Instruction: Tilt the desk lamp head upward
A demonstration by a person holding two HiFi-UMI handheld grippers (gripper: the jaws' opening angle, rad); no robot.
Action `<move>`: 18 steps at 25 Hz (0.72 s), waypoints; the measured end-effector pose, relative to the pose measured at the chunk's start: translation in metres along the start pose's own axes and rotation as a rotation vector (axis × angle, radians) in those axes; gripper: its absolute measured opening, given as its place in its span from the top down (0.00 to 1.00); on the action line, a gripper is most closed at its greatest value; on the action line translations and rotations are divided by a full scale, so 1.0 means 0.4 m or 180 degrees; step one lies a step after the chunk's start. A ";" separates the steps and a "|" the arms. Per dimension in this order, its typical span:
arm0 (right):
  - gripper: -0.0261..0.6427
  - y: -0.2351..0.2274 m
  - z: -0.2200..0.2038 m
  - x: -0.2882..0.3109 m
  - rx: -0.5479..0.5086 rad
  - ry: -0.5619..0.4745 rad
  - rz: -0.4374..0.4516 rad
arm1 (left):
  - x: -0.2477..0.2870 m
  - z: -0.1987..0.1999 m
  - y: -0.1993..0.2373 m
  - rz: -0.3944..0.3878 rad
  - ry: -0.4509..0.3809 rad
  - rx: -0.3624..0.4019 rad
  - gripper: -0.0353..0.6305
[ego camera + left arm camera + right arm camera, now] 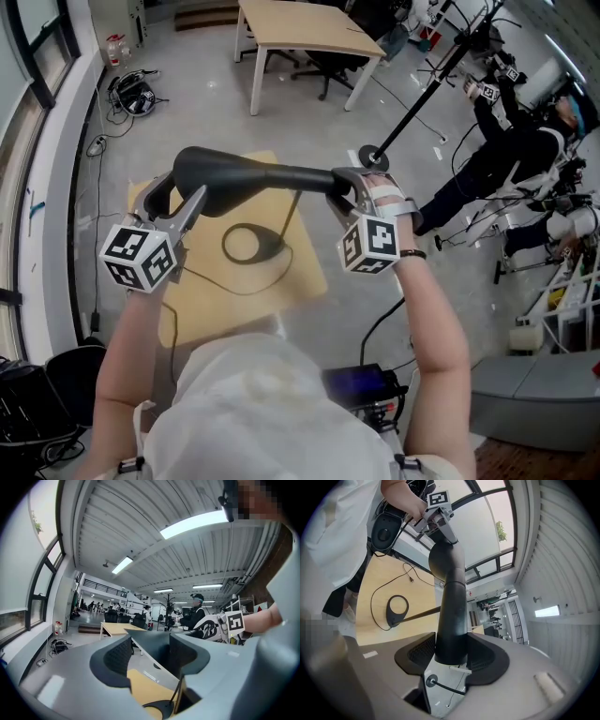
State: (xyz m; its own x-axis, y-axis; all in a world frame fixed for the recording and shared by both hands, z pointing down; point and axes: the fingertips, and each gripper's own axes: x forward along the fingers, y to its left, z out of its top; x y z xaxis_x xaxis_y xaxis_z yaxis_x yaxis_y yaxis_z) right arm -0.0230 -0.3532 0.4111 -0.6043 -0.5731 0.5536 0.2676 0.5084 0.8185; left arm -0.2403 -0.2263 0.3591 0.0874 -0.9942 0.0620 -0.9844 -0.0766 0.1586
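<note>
**Tilting from both ends**

The left claw [176, 191] grips the wide end of the lamp head [253, 175], above the lamp base [269, 248]. The right claw [349, 190] clamps the narrow end. Best to raise the wide end slowly, narrow end still.

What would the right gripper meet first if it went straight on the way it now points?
The lamp head: the right gripper is clamped on its end and points along its length. Farther down that same line, the left gripper grips the other end.
</note>
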 end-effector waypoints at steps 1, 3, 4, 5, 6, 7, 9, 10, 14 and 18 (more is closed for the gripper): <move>0.63 0.000 0.001 0.002 0.0040 -0.0012 0.0003 | 0.001 0.005 0.001 0.0007 -0.0013 0.0008 0.56; 0.63 -0.001 0.005 0.007 0.0119 -0.0030 0.0014 | 0.002 0.016 0.003 0.0020 -0.0044 0.0024 0.57; 0.63 -0.002 0.006 0.009 0.0152 -0.0038 0.0018 | 0.003 0.022 0.005 0.0025 -0.0059 0.0037 0.57; 0.63 -0.004 0.008 0.011 0.0179 -0.0048 0.0021 | 0.005 0.029 0.006 0.0029 -0.0070 0.0054 0.57; 0.63 -0.006 0.009 0.014 0.0204 -0.0062 0.0020 | 0.007 0.036 0.007 0.0035 -0.0077 0.0072 0.57; 0.63 -0.006 0.009 0.016 0.0230 -0.0079 0.0018 | 0.009 0.043 0.006 0.0042 -0.0082 0.0090 0.57; 0.63 -0.002 0.008 0.020 0.0288 -0.0120 0.0012 | 0.012 0.054 0.003 0.0060 -0.0095 0.0127 0.57; 0.63 0.000 0.008 0.022 0.0318 -0.0136 0.0008 | 0.012 0.060 0.002 0.0069 -0.0104 0.0147 0.58; 0.63 0.008 0.014 0.031 0.0438 -0.0188 -0.0005 | 0.014 0.083 0.001 0.0092 -0.0144 0.0218 0.59; 0.63 0.006 0.006 0.032 0.0541 -0.0258 -0.0025 | 0.025 0.110 -0.013 0.0115 -0.0162 0.0289 0.60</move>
State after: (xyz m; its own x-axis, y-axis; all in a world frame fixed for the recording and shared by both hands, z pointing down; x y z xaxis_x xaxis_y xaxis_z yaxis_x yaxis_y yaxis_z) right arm -0.0321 -0.3578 0.4198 -0.6661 -0.5274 0.5274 0.1361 0.6093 0.7812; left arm -0.2411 -0.2391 0.3156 0.0458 -0.9988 0.0155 -0.9967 -0.0447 0.0671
